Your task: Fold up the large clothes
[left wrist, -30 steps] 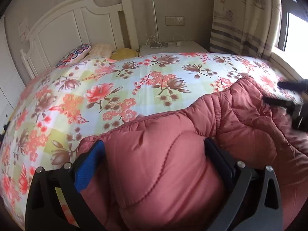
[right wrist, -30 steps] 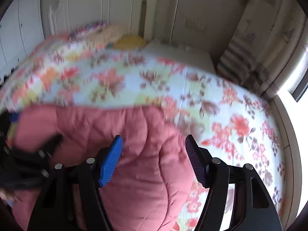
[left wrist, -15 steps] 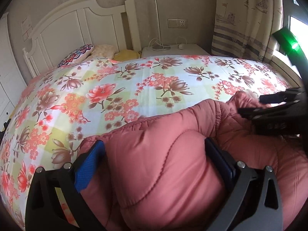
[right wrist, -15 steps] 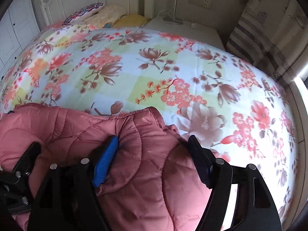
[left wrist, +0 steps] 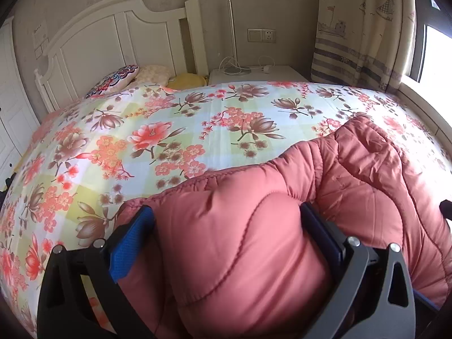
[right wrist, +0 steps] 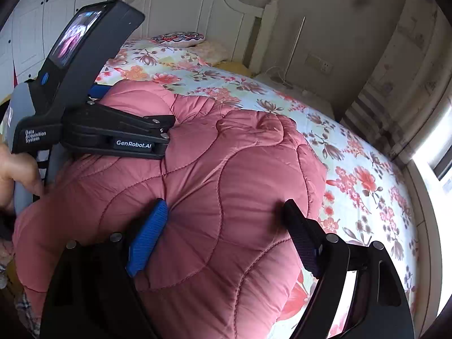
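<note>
A pink quilted padded garment (left wrist: 325, 197) lies bunched at the near edge of a bed with a floral cover (left wrist: 175, 130). My left gripper (left wrist: 226, 220) has its blue-padded fingers wide apart around a thick fold of the garment. My right gripper (right wrist: 226, 212) likewise straddles a puffy bulge of the garment (right wrist: 226, 175), fingers pressing its sides. The left gripper's body also shows in the right wrist view (right wrist: 118, 132), lying on the garment's left part, its fingertips hidden there.
A white headboard (left wrist: 118, 36) and pillows (left wrist: 113, 80) stand at the far end. A nightstand (left wrist: 257, 72) with cables and a lamp pole is beside it. A striped curtain (left wrist: 361, 28) and a bright window (left wrist: 435, 56) are on the right.
The right gripper has swung back and to the right, out of the left view, and now looks over the garment from its right end. The garment's right part has shifted. The left gripper has stayed put.
</note>
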A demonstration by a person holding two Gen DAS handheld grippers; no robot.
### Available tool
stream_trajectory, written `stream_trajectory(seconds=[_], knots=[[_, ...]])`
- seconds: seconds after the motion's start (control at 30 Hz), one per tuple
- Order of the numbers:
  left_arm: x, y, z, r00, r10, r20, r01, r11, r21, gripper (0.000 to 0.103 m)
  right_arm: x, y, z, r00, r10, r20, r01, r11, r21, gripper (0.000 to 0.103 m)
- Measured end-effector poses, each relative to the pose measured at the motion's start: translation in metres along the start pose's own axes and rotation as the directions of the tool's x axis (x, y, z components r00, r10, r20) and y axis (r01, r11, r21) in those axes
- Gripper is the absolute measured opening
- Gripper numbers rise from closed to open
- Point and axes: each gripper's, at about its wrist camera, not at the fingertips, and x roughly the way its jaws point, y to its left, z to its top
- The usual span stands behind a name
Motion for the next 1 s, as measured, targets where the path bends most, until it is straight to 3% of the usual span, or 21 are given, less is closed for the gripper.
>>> stream_trajectory(seconds=[0.1, 0.23, 0.33, 0.47, 0.8, 0.93, 1.0], knots=[[-0.001, 0.002, -0.001, 1.0, 0.0, 0.005, 0.0, 1.0, -0.008, 0.101, -0.026, 0.007, 0.006, 0.999, -0.043, 0.007, 0.043, 0.999, -0.024, 0.078], [-0.002, 0.005, -0.002, 1.0, -0.012, 0.008, 0.012, 1.0, -0.026, 0.101, -0.082, 0.026, -0.005, 0.99, 0.048, 0.13, -0.042, 0.998, -0.049, 0.078], [-0.004, 0.007, -0.002, 1.0, -0.015, 0.016, 0.015, 1.0, -0.025, 0.101, -0.064, 0.051, -0.028, 0.997, 0.029, 0.067, -0.021, 0.992, -0.125, 0.079], [-0.007, 0.008, -0.004, 1.0, 0.004, 0.026, -0.003, 0.999, -0.042, 0.101, -0.041, 0.072, -0.058, 0.984, -0.072, 0.162, 0.101, 0.979, -0.179, 0.08], [-0.008, 0.008, -0.005, 1.0, 0.009, 0.026, -0.008, 0.999, -0.032, 0.101, -0.066, 0.068, -0.053, 0.987, -0.051, 0.151, 0.071, 0.989, -0.131, 0.08], [-0.008, 0.009, -0.005, 1.0, -0.004, 0.021, 0.005, 0.999, -0.043, 0.101, -0.103, 0.082, -0.063, 0.972, 0.025, 0.233, 0.013, 0.987, -0.158, 0.084], [-0.008, 0.009, -0.005, 1.0, -0.003, 0.024, 0.004, 0.999, -0.042, 0.101, -0.093, 0.095, -0.073, 0.984, 0.03, 0.176, 0.006, 0.979, -0.201, 0.088]])
